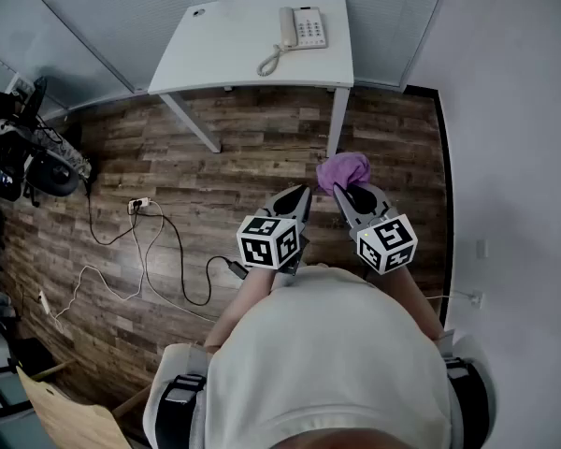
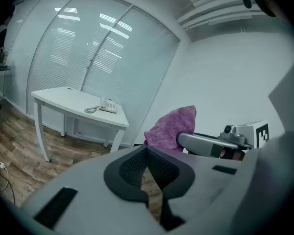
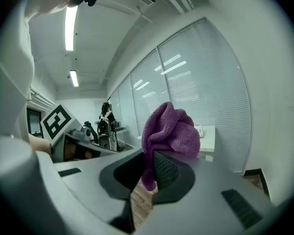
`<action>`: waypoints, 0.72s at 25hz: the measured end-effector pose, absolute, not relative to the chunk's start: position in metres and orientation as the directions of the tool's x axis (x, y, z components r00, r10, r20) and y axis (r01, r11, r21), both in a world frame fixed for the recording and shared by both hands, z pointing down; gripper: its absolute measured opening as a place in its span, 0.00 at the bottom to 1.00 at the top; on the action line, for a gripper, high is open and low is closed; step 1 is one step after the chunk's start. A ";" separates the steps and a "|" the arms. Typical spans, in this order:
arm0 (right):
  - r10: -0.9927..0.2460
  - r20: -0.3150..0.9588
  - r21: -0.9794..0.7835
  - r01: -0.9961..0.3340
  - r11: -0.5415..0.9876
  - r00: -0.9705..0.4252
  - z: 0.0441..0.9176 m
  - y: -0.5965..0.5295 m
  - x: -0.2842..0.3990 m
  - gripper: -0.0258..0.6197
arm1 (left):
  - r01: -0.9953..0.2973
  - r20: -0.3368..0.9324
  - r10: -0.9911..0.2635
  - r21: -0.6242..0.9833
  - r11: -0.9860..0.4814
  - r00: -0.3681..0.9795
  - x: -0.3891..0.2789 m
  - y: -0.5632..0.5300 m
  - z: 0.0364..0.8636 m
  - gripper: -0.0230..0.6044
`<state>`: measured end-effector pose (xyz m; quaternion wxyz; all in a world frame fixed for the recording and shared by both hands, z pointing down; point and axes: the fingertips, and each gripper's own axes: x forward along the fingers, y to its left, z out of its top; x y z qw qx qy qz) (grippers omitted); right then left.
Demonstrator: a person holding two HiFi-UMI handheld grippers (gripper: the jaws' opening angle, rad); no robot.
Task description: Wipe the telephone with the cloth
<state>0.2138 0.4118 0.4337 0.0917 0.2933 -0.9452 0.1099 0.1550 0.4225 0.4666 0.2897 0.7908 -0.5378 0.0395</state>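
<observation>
- Progress: wiping is not begun. The telephone (image 1: 302, 28) sits on the table (image 1: 215, 54) at 12 o'clock in the head view, well apart from both grippers.
- The right gripper (image 1: 339, 191) is clamped on the cloth (image 1: 344, 169). The left gripper (image 1: 304, 195) is closed and empty.
- The telephone's long axis runs 12 to 6. Its handset lies on the 9 o'clock side, and the cord trails toward 7.
</observation>
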 end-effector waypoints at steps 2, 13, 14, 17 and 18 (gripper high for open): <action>-0.520 0.241 -0.148 -0.561 0.814 -0.819 0.433 0.419 0.214 0.11 | -0.879 0.372 -0.836 0.414 -0.238 0.402 0.152 0.426 0.466 0.07; -0.522 0.244 -0.150 -0.563 0.813 -0.817 0.432 0.425 0.239 0.11 | -0.868 0.372 -0.842 0.453 -0.201 0.389 0.165 0.432 0.466 0.07; -0.518 0.241 -0.156 -0.559 0.814 -0.821 0.432 0.426 0.240 0.11 | -0.868 0.372 -0.843 0.453 -0.201 0.390 0.168 0.434 0.466 0.07; -0.501 0.212 -0.192 -0.539 0.820 -0.839 0.432 0.432 0.241 0.11 | -0.872 0.375 -0.842 0.445 -0.204 0.388 0.173 0.438 0.467 0.07; -0.498 0.206 -0.199 -0.535 0.821 -0.842 0.432 0.433 0.241 0.11 | -0.873 0.377 -0.841 0.442 -0.204 0.388 0.174 0.439 0.468 0.07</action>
